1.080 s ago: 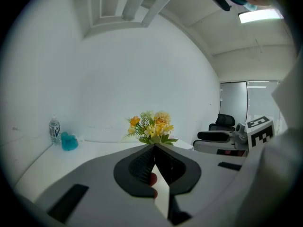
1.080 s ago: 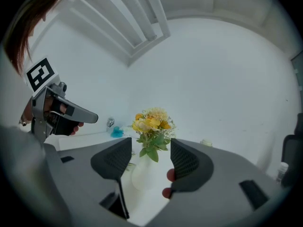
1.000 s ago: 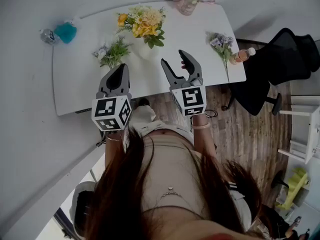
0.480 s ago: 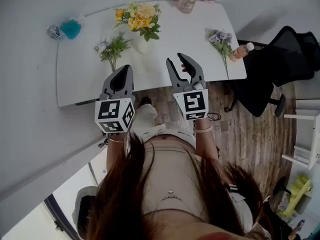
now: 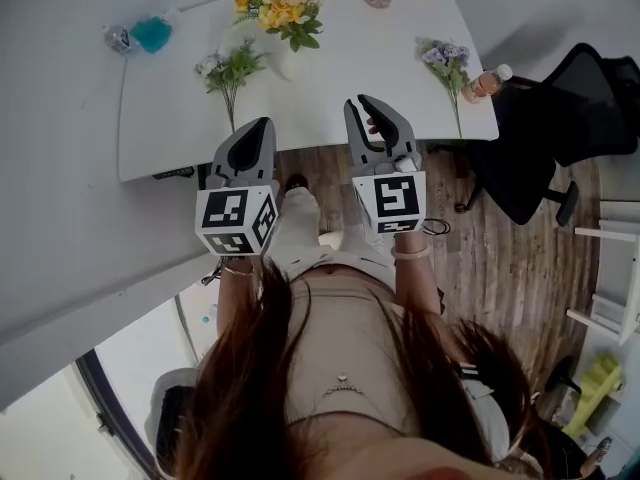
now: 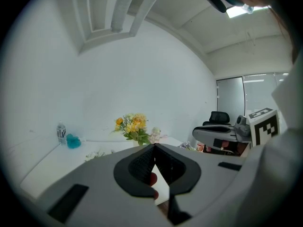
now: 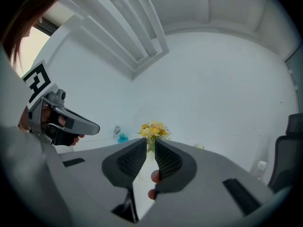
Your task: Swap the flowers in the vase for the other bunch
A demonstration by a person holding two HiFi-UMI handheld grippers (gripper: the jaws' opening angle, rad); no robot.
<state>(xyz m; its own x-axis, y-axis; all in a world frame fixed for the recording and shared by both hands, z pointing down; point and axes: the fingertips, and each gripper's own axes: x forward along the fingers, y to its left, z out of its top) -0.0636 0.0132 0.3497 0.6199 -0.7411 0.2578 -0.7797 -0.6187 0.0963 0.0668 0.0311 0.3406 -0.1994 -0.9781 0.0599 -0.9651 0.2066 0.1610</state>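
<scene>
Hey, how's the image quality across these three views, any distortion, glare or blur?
Head view: wide-angle warp bows the white table, evenly lit, sharp. Left gripper view: round black vignette, ceiling light blown out. Right gripper view: same vignette, yellow flowers tiny but clear.

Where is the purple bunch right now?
In the head view, the purple bunch lies on the white table, at its right end, beside the bottle at the edge.

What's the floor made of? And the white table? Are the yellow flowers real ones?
The floor looks like wood or wood-look planks: brown strips with grain and seams. The table has a smooth, plain white top with little shine, maybe laminate or painted board. The yellow flowers are too small here to tell real from fake.
</scene>
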